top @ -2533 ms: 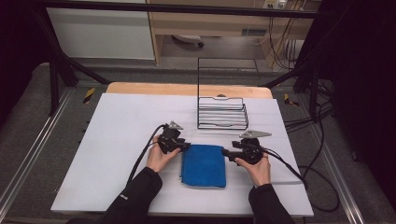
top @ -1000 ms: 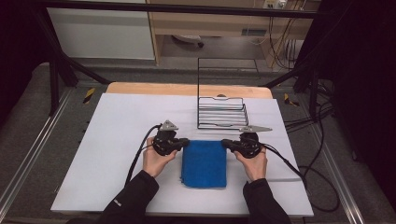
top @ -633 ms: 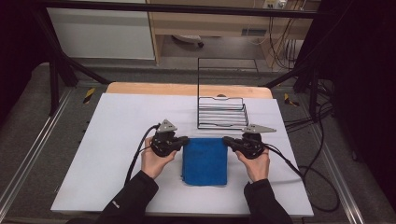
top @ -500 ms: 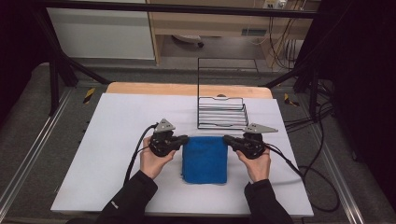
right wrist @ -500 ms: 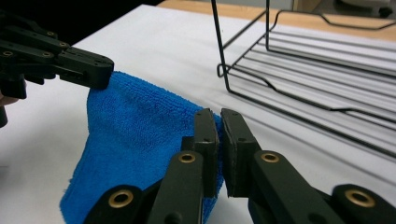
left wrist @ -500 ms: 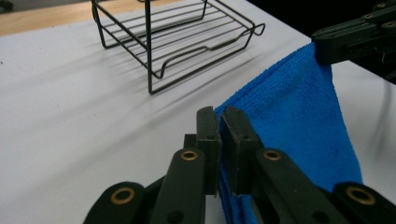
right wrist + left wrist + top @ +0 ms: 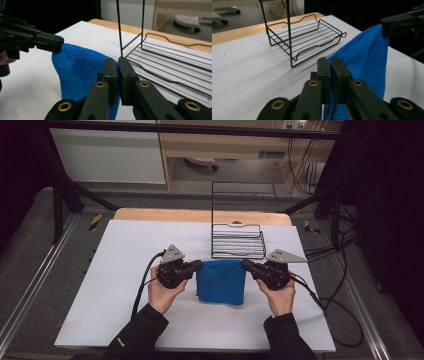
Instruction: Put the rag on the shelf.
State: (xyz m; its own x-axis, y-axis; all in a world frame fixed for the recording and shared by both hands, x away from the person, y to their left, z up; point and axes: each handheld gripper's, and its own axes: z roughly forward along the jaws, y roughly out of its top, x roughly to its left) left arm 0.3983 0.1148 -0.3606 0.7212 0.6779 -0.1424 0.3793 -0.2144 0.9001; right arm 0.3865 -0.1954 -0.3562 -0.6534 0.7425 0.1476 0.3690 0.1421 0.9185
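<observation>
a blue cloth hung folded above the table — its two top corners pinched, lower edge near the surface.

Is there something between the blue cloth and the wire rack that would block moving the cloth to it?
Nothing visible does. The blue cloth hangs between the left tongs and the right tongs, and the white tabletop up to the wire rack shows no objects.

Two tools hold a blue cloth (raised) before a wire rack
</observation>
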